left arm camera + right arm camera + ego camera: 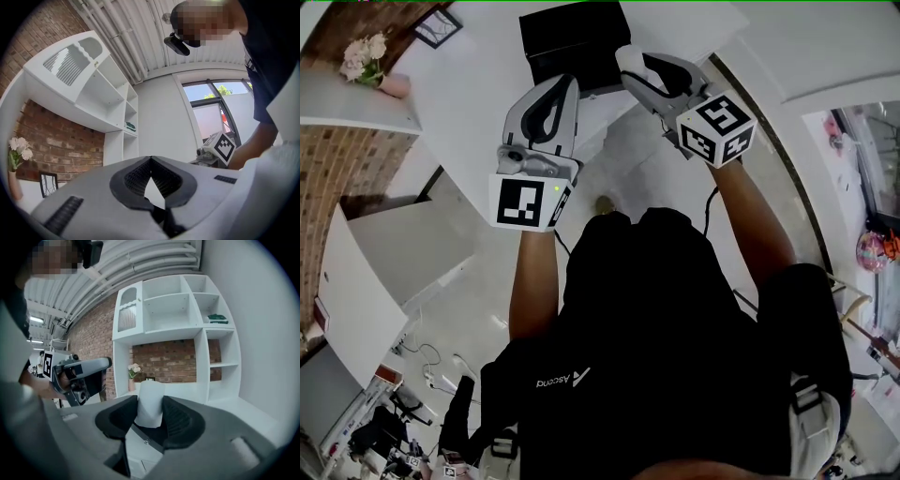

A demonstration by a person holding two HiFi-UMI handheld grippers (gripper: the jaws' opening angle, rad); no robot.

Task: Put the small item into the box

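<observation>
A black box (572, 42) stands on the white table (469, 103), seen at the top of the head view. My right gripper (637, 77) is held up just right of the box and is shut on a small white cylindrical item (629, 58). In the right gripper view the item (150, 404) stands upright between the dark pads (180, 420). My left gripper (562, 86) is raised beside it, in front of the box, pointing toward it. Its jaws are shut with nothing between them (150, 161). The box does not show in either gripper view.
A vase of pale flowers (366, 58) and a small picture frame (436, 26) stand at the table's far left by a brick wall. A white shelf unit (178, 310) rises behind the table. The person's black-clad body fills the lower head view.
</observation>
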